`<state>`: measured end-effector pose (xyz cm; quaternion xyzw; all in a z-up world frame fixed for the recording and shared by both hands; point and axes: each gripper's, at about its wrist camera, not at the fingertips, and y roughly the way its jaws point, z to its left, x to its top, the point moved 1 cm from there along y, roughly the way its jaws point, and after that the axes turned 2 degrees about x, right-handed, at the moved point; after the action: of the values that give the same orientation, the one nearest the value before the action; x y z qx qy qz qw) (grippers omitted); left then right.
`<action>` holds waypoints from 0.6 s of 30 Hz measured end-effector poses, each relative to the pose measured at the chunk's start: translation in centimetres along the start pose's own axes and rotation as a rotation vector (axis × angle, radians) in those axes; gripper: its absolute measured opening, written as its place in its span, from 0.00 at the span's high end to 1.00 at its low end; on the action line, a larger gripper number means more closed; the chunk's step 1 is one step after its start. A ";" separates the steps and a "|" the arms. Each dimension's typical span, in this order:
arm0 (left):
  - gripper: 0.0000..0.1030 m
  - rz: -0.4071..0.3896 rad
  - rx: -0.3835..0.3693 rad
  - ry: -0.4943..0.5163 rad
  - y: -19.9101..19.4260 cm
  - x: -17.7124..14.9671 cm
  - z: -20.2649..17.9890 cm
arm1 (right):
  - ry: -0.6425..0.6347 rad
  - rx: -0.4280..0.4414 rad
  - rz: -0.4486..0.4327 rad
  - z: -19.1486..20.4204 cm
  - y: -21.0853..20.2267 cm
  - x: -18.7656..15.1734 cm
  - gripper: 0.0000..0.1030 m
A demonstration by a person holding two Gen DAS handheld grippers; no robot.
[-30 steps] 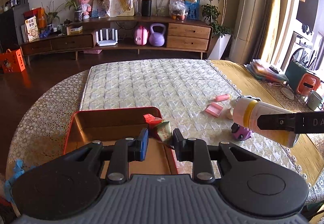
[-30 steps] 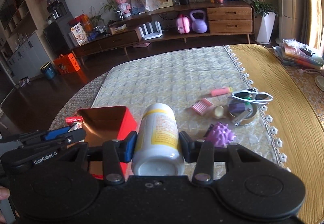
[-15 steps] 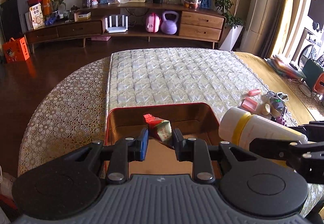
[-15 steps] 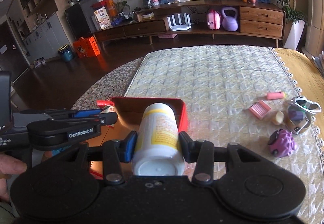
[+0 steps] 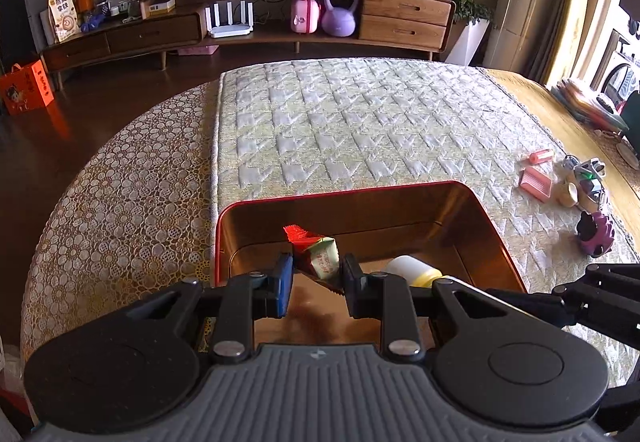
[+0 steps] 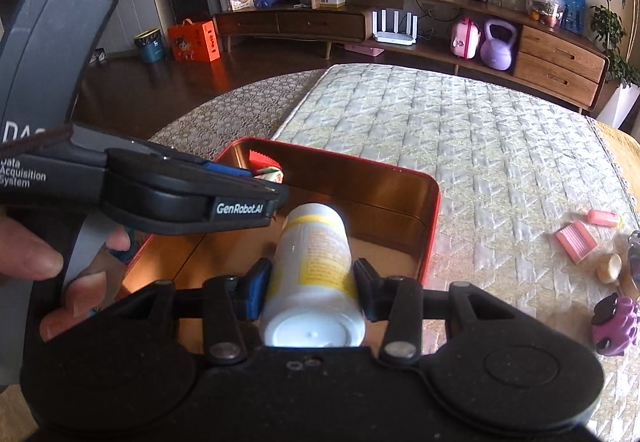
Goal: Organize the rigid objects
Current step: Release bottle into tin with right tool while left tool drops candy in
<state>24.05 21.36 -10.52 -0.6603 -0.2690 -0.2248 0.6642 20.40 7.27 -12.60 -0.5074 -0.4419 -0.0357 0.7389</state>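
Fingers (image 6: 260,288) hide the bottle's (image 6: 314,274) sides over the tin (image 6: 430,242).

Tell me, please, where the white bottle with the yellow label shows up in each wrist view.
Left wrist: only the white bottle's end peeks low and right of centre, over the red tin.
Right wrist: bottle at bottom centre, between the right gripper's fingers.
Shared landmark: purple kettlebell.

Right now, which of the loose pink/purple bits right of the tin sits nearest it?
The ribbed pink comb. It lies closest to the red tin; the pink tube sits farther back, and the spiky purple toy lies farther right.
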 end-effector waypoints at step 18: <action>0.75 0.094 0.030 0.023 2.7 -0.2 -0.6 | 0.013 0.055 0.057 0.3 0.0 -0.8 0.56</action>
<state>25.69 20.87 -12.71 -0.6596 -0.2332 -0.1971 0.6868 19.79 7.21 -13.14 -0.4990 -0.4235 -0.0057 0.7561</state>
